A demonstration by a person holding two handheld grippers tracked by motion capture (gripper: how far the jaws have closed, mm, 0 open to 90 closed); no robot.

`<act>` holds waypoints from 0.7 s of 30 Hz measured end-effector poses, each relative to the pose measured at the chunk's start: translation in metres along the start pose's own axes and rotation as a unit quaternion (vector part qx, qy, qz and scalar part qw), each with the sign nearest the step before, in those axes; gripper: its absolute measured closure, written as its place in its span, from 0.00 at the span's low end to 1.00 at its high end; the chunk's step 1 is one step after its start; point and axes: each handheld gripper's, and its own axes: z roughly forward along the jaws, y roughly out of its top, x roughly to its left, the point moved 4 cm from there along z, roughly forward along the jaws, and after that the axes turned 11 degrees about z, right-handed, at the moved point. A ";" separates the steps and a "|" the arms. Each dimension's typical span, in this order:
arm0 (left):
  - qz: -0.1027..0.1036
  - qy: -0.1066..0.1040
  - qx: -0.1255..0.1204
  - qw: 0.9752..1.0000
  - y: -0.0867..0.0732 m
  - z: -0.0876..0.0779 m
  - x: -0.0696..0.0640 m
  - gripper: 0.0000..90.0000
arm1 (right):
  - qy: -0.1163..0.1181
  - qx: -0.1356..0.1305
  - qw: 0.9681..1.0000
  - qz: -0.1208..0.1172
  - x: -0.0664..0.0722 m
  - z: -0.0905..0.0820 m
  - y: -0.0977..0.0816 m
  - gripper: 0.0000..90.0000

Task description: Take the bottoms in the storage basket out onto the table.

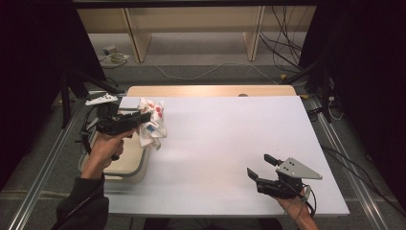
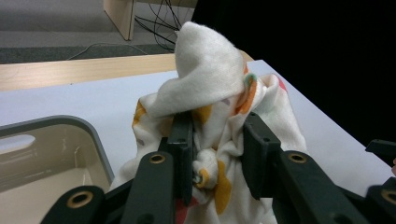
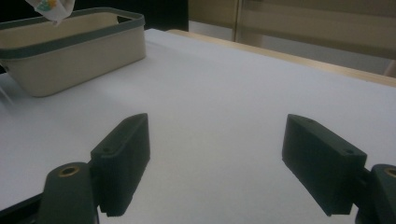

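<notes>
My left gripper [image 2: 217,149] has its jaws closed on a bunched white cloth [image 2: 215,93] with orange and red printed spots. In the left gripper view the fabric is pinched between the two black jaws, a rounded fold rising above them and loose folds hanging down on both sides. In the high view the left gripper [image 1: 143,117] sits above the table's left edge toward the far-left corner, and the cloth [image 1: 153,122] dangles from its tip, lifted, with the lower end over the table just beside the bin's far right corner. I can't tell whether the cloth's lowest tip touches the table. A hand [image 1: 103,151] holds this gripper from behind, dark sleeve below it.

The beige bin [image 1: 129,165] with a grey rim sits at the left edge of the white table [image 1: 230,143], partly overhanging it, under my left hand. In the left gripper view the bin [image 2: 51,154] looks empty where visible.

My right gripper [image 1: 261,165] is near the table's near-right corner, jaws spread wide, nothing between them. The right gripper view shows the same: both black jaws well apart over bare table [image 3: 224,93], with the bin [image 3: 70,51] off toward the far side and a scrap of the cloth [image 3: 49,9] hanging above its rim at the top left.

Beyond the table's far edge there are wooden shelf legs [image 1: 136,36] and loose cables [image 1: 282,48] on the floor.
</notes>
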 end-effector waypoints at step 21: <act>0.005 -0.005 -0.010 1.000 -0.004 0.017 -0.014 0.75 | 0.000 -0.001 1.000 0.000 0.000 0.000 0.000 0.27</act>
